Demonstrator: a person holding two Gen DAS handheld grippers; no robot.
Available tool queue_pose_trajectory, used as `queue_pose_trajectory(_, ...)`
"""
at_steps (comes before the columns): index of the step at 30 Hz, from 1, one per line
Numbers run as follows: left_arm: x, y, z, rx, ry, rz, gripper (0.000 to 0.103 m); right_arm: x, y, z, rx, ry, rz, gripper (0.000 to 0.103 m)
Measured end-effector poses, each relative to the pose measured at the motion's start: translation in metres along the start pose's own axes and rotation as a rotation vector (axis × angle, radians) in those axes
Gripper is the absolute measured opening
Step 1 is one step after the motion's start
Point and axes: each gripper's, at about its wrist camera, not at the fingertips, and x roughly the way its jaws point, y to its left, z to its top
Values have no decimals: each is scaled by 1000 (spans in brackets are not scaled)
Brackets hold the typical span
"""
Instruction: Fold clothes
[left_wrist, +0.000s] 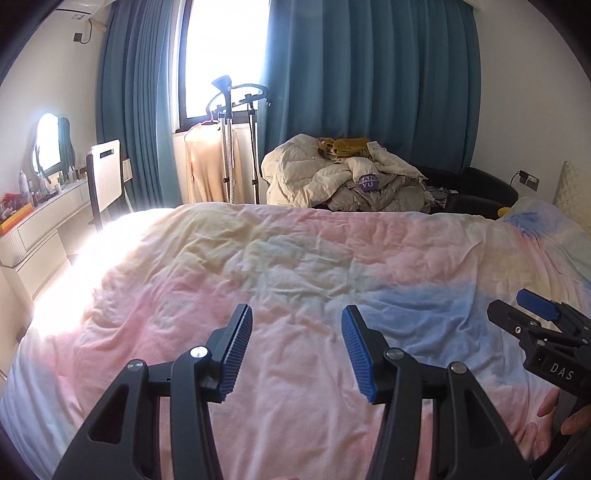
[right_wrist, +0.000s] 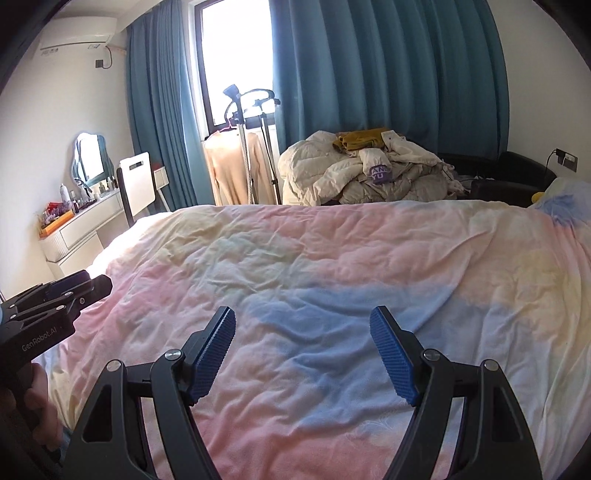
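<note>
A pile of clothes (left_wrist: 347, 173), cream and grey jackets with a mustard garment on top, lies beyond the far edge of the bed; it also shows in the right wrist view (right_wrist: 369, 173). My left gripper (left_wrist: 296, 314) is open and empty, held above the pastel pink, blue and yellow bed cover (left_wrist: 295, 258). My right gripper (right_wrist: 303, 315) is open and empty above the same cover (right_wrist: 332, 251). Each gripper shows in the other's view: the right one at the right edge (left_wrist: 517, 306), the left one at the left edge (right_wrist: 85, 284). No garment lies on the bed near the grippers.
A garment steamer stand (left_wrist: 229, 110) with a beige top hanging on it stands by the window. A white dressing table (left_wrist: 48, 218) with a mirror and a chair (left_wrist: 107, 173) is at the left. A dark sofa (left_wrist: 480, 188) sits under the pile. Teal curtains hang behind.
</note>
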Motion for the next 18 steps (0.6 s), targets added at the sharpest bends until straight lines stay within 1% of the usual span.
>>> queue_pose_trajectory(5,6,-2,-2,7,-1,25,52,6,0,0,-18,-7,-30,77)
queue_pose_trajectory(12,10,-4,-7,9,20,23,52,7,4,-2,-40,-12,-52,77)
queue_pose_trajectory(18,7,-1,-7,-8,15,19,52,7,6,-2,-50,-11,-65,77)
